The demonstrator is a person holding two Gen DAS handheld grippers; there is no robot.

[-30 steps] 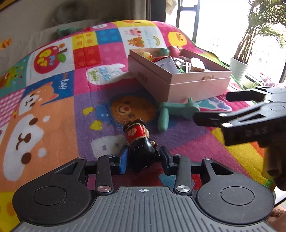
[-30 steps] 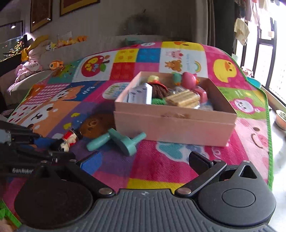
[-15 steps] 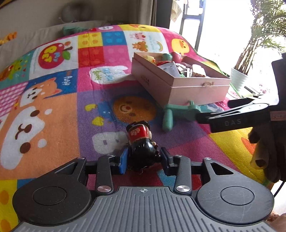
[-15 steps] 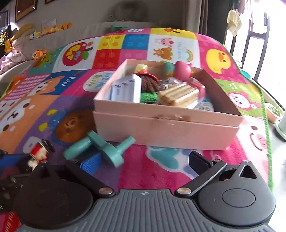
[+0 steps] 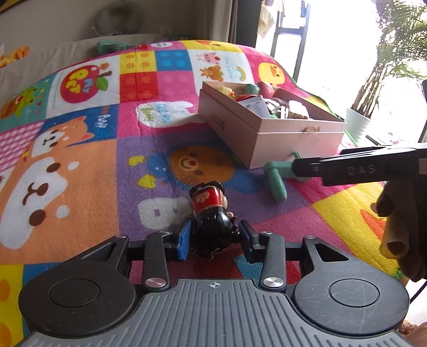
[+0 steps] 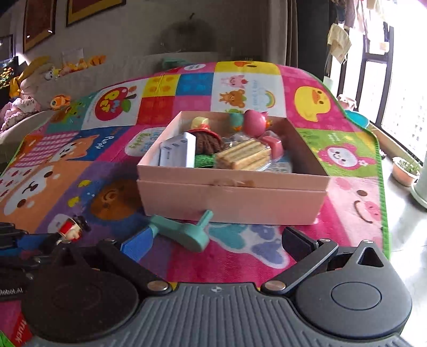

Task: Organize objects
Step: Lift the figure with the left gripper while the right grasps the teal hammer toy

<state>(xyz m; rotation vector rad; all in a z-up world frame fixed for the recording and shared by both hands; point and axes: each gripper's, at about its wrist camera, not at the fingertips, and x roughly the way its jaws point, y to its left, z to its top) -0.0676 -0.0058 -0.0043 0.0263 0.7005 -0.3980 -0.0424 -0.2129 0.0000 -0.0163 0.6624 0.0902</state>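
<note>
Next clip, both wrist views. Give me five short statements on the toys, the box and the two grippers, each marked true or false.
1. The left gripper is shut on the doll. True.
2. The teal toy lies inside the box. False: it lies on the mat, in front of the box.
3. The right gripper is open. True.
4. The box is empty. False: several toys are in it.
5. The right gripper holds the teal toy. False: its fingers stand apart around it, without clamping.

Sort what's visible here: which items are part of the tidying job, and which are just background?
In play: left gripper gripping figurine; open right gripper by teal toy; pink box of toys.

Background: play mat, potted palm, plush toys, framed pictures.
</note>
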